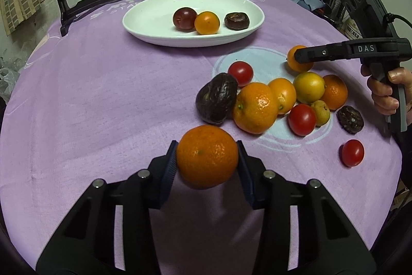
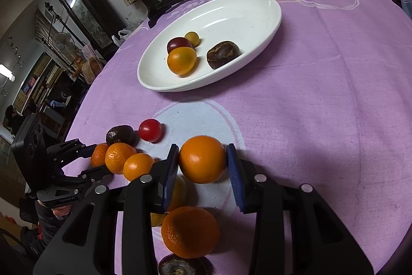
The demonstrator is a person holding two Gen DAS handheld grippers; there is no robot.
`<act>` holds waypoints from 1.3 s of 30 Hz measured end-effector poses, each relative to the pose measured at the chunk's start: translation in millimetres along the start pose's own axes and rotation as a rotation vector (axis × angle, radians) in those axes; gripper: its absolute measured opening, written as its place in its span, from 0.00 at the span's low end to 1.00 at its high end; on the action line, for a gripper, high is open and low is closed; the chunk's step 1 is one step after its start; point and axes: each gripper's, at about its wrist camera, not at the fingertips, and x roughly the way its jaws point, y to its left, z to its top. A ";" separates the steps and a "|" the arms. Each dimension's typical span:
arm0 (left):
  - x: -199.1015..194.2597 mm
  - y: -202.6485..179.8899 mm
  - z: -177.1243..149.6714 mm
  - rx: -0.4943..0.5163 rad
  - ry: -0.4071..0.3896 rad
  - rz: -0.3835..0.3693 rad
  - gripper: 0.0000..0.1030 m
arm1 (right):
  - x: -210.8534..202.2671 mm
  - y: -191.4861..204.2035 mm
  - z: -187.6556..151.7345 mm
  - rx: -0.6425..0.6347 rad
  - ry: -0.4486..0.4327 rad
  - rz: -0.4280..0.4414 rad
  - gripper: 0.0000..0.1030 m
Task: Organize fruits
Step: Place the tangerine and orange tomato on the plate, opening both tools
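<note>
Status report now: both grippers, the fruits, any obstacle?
Left gripper shut on tangerine. Right gripper shut on orange. White plate path clear.

The left gripper (image 1: 207, 159) clamps a mandarin (image 1: 207, 156) between its blue pads at 6 o'clock, above the purple cloth (image 1: 90, 99). The white dish (image 1: 149, 17) at 12 o'clock contains a dark red tomato (image 1: 184, 18), a small orange fruit (image 1: 206, 23) and a dark brown fruit (image 1: 237, 21). The fruit pile (image 1: 278, 99) lies at 3 o'clock. The right gripper (image 1: 302, 58) grips an orange (image 1: 296, 61) at 2 o'clock.
</note>
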 end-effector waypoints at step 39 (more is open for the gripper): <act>46.2 45.7 152.9 -0.271 -0.155 0.240 0.82 | 35.3 33.5 92.2 -0.211 -0.208 -0.273 0.58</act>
